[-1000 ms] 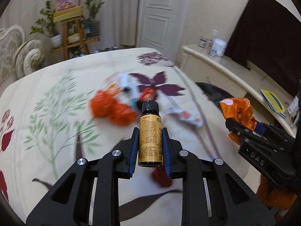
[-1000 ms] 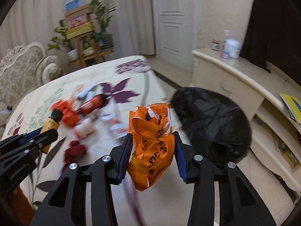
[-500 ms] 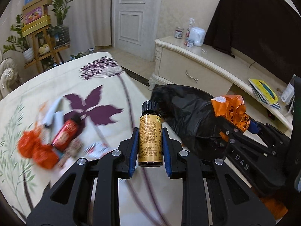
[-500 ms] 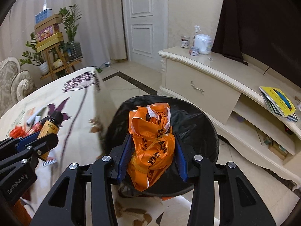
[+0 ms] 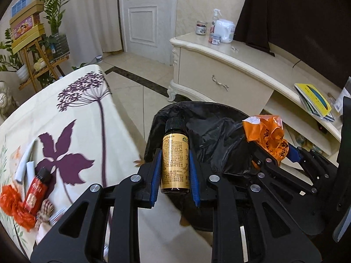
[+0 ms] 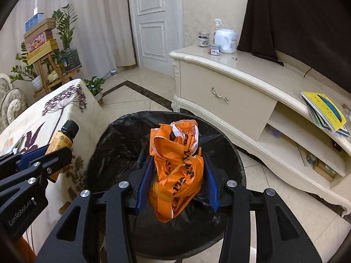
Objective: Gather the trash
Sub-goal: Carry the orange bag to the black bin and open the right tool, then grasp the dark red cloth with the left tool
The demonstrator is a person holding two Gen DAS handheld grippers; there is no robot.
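Left gripper [image 5: 175, 164] pinches a bottle [image 5: 175, 160] just past the table edge [image 5: 122, 122], at the bin rim [image 6: 232, 151]; right gripper [image 6: 178, 173] clamps an orange bag [image 6: 177, 166] over the bin's open mouth.

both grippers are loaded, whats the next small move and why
Probably open the right gripper and let the orange bag drop: it hangs over the black-lined bin. The left gripper holds the gold bottle nearer the bin's edge.
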